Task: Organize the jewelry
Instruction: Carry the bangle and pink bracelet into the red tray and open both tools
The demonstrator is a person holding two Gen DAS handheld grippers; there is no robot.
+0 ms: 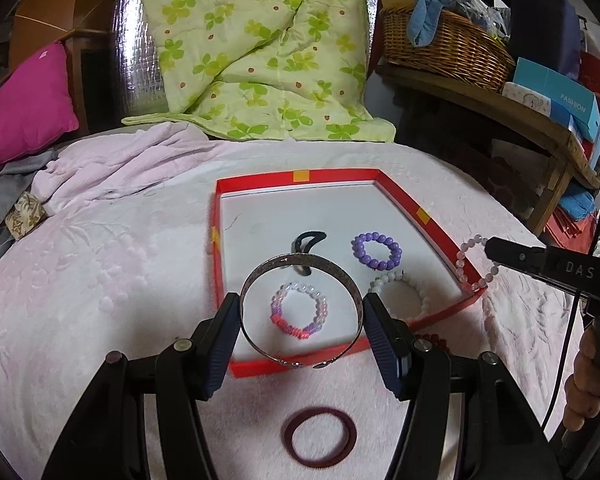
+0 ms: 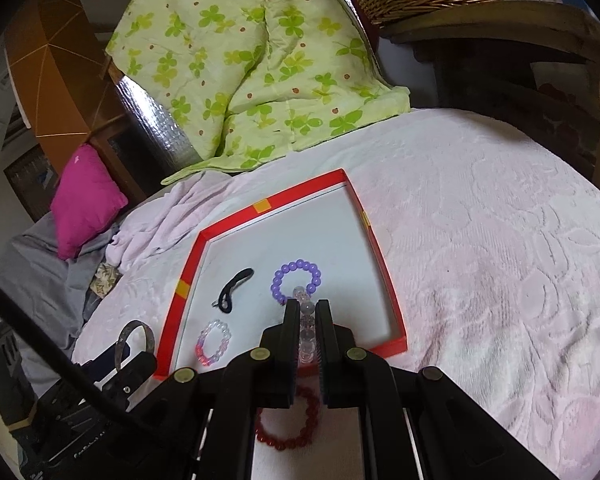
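A red-rimmed tray (image 1: 404, 196) (image 2: 300, 194) lies on the pink bedspread. In it are a black hair clip (image 1: 306, 242) (image 2: 236, 286), a purple bead bracelet (image 1: 377, 251) (image 2: 296, 276), a pink-and-clear bead bracelet (image 1: 300, 311) (image 2: 214, 342) and a white bead bracelet (image 1: 404, 288). My left gripper (image 1: 300, 312) is shut on a silver bangle (image 1: 300, 258) (image 2: 136, 338) and holds it above the tray's near edge. My right gripper (image 2: 306, 312) (image 1: 490, 248) is shut on a pale pink bead bracelet (image 2: 306, 320) (image 1: 466, 250) over the tray's right rim.
A maroon hair tie (image 1: 320, 437) and a dark red bead bracelet (image 2: 288, 420) (image 1: 432, 338) lie on the bedspread in front of the tray. A green floral quilt (image 1: 256, 44), a magenta pillow (image 1: 24, 104) and a wicker basket (image 1: 444, 44) are behind.
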